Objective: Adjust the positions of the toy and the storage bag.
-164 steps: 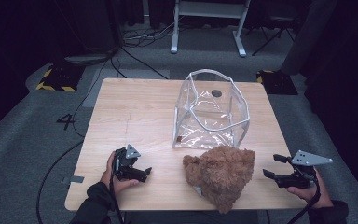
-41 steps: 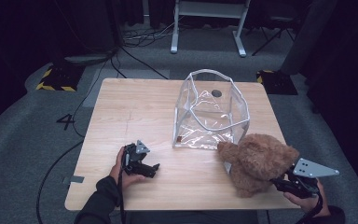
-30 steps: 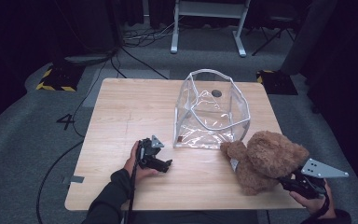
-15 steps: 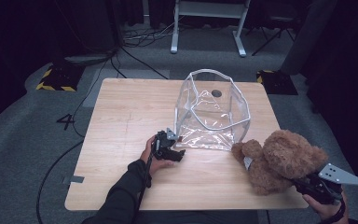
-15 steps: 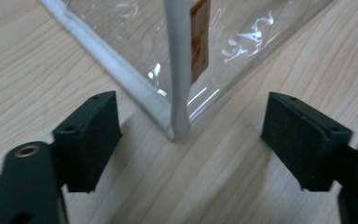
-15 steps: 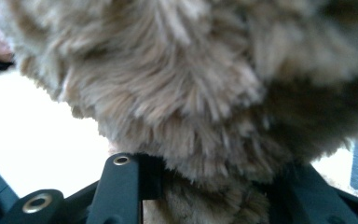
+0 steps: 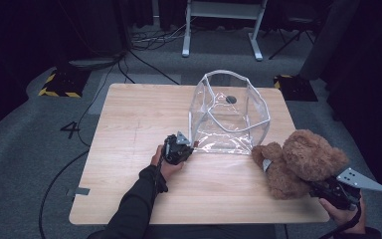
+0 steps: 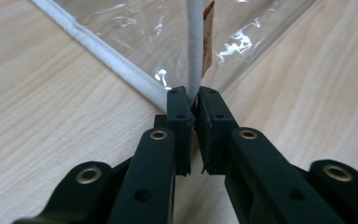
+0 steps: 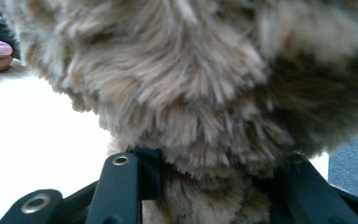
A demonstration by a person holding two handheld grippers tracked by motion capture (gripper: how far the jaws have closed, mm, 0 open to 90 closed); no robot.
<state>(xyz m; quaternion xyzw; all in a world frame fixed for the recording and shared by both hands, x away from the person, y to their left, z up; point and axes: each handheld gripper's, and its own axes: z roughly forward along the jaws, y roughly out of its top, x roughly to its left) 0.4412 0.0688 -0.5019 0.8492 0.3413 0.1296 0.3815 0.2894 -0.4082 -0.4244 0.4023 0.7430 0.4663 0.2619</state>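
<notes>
We've got the left tongs just closed, pinching the white corner seam of the clear bag mid-counter: thin, floppy plastic, so grip seams. Right tongs squeeze the teddy bear at the counter's right edge; soft, light, squashy.

Count on the desk: one clear plastic bag with white piping, standing open. One brown teddy bear. Hand-held grippers: two, the left gripper and the right gripper, each with two black jaws. Hands seen: two. Beyond the desk, on the floor: one metal stand and two yellow-and-black striped blocks.
</notes>
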